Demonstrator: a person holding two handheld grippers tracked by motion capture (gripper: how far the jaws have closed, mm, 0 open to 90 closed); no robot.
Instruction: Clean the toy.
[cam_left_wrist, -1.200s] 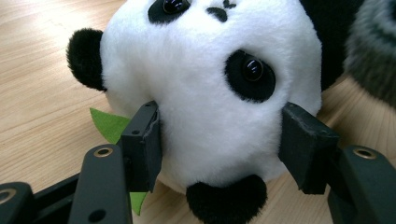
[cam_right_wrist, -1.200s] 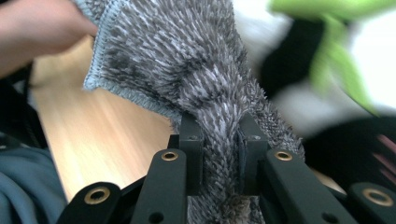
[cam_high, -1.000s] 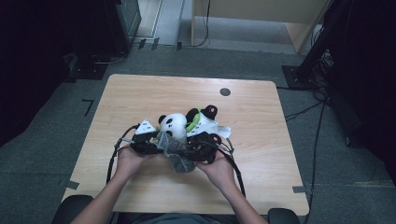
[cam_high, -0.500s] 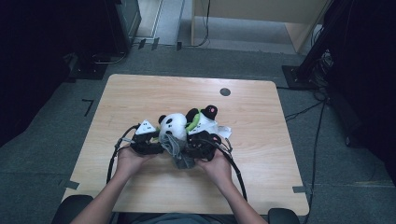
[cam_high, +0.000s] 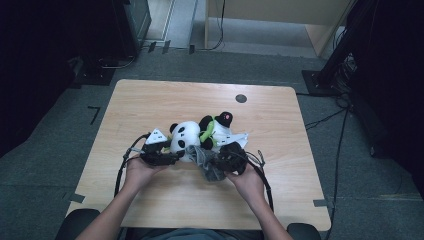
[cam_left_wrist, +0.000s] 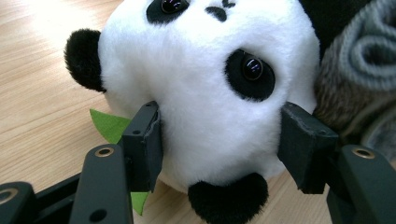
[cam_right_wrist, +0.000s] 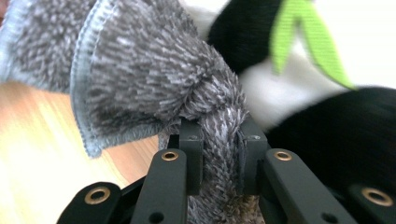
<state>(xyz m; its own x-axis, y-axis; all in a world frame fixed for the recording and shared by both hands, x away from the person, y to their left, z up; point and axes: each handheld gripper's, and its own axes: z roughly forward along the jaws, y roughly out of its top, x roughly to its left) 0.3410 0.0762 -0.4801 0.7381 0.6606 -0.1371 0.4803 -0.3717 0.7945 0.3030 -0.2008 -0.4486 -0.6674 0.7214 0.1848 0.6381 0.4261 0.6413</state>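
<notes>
Panda plush (cam_high: 186, 140) lies on table (cam_high: 150, 100), near centre, head toward person's left. Grey fuzzy cloth (cam_right_wrist: 140, 74) bunched against its body. Left gripper (cam_high: 159, 155) clamps panda head, pads pressed into white fur on both sides. Right gripper (cam_right_wrist: 218, 154) pinches twisted fold of cloth tight.

Step in hand, as judged: drawing cloth round plush. Keep head grip steady; pull cloth slowly, level.

Green leaf (cam_left_wrist: 109, 125) beneath head. Second item with red spot behind panda, possibly another toy. Cables trail near hands; snag risk.

Left tongs (cam_left_wrist: 219, 144) clamped on plush panda's white head (cam_left_wrist: 205, 93), grey towel (cam_left_wrist: 359, 70) beside, wooden table (cam_left_wrist: 37, 93) beneath
</notes>
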